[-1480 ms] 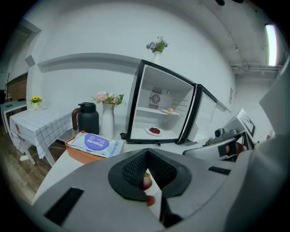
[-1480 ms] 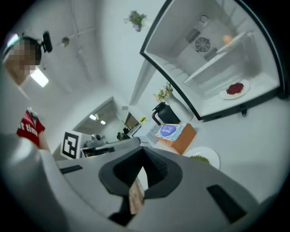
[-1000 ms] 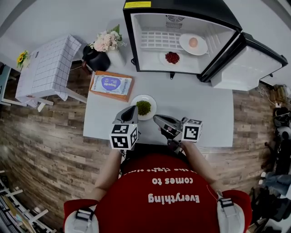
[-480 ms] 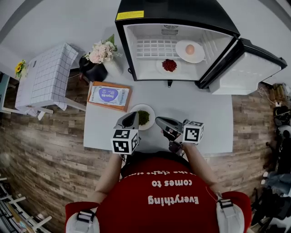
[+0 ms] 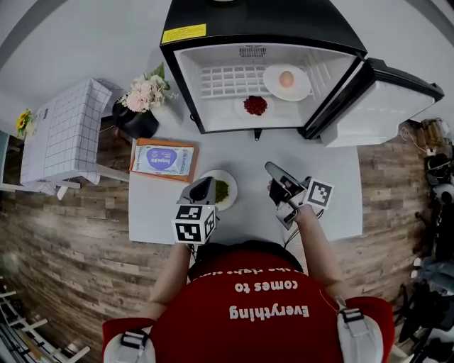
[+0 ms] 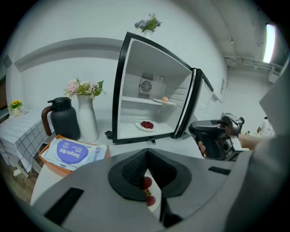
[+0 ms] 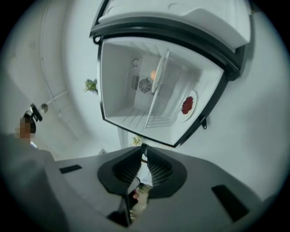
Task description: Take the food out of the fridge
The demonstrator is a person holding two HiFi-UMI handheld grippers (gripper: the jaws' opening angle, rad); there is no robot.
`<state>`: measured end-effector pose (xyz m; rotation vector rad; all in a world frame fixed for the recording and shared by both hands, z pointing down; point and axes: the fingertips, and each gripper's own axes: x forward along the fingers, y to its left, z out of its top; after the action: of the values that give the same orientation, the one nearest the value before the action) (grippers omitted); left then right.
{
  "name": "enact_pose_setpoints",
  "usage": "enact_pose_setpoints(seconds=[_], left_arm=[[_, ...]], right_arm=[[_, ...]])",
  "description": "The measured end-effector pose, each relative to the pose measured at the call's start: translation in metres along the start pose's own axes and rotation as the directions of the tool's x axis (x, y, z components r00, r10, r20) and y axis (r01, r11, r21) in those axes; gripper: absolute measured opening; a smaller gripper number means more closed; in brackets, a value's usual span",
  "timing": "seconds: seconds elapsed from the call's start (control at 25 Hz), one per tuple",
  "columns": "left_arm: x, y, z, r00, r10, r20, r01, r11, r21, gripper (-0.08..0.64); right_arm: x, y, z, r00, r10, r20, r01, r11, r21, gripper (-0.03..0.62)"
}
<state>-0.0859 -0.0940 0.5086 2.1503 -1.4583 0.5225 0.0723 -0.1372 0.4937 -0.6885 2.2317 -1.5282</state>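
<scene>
The food is in the fridge [image 5: 262, 21]: a plate w/ red bits [image 5: 255, 105] on the fridge floor & a plate w/ an egg [image 5: 286, 79] up on the shelf. Both are not touched yet. The door [image 5: 376, 106] is swung wide to the right, so nothing blocks the way in.

One plate of greens [image 5: 225, 187] sits on the table [image 5: 319, 156], near the front edge. It was prob. put there so the spot by the fridge is free for more plates.

The R gripper [image 5: 270, 167] is over the table, apart from the fridge, & aimed at the open box. Its jaws are pressed together w/ nothing in them. I think it has to open up before it can take a plate by the rim.

The L gripper [image 5: 207, 183] hangs low, just by the plate of greens. Its jaws are together too & empty, & it is out of the R one's way.

Flowers [image 5: 145, 92], a dark jug [image 5: 135, 122] & a blue packet [image 5: 163, 159] stand off to the left, not in the path.
</scene>
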Motion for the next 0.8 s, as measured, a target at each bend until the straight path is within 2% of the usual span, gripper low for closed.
enact_pose_setpoints(seconds=[0.12, 0.4, 0.6, 0.8], left_arm=[[0.002, -0.002, 0.004, 1.0, -0.011, -0.001, 0.011, 1.0, 0.01, 0.006], [0.011, -0.003, 0.01, 1.0, -0.023, -0.001, 0.023, 0.999, 0.022, 0.006], [0.018, -0.005, 0.015, 1.0, -0.031, 0.0, 0.031, 0.999, 0.03, 0.008], [0.021, -0.008, 0.017, 0.999, -0.043, -0.001, 0.043, 0.999, 0.025, 0.006]], right_arm=[[-0.006, -0.014, 0.027, 0.996, 0.01, 0.093, -0.021, 0.993, 0.112, 0.066], [-0.007, -0.04, 0.076, 0.975, -0.07, 0.21, 0.034, 0.985, 0.169, 0.124], [0.004, -0.049, 0.128, 0.938, -0.155, 0.309, 0.094, 0.975, 0.201, 0.15], [0.014, -0.057, 0.165, 0.892, -0.234, 0.388, 0.131, 0.953, 0.274, 0.166]])
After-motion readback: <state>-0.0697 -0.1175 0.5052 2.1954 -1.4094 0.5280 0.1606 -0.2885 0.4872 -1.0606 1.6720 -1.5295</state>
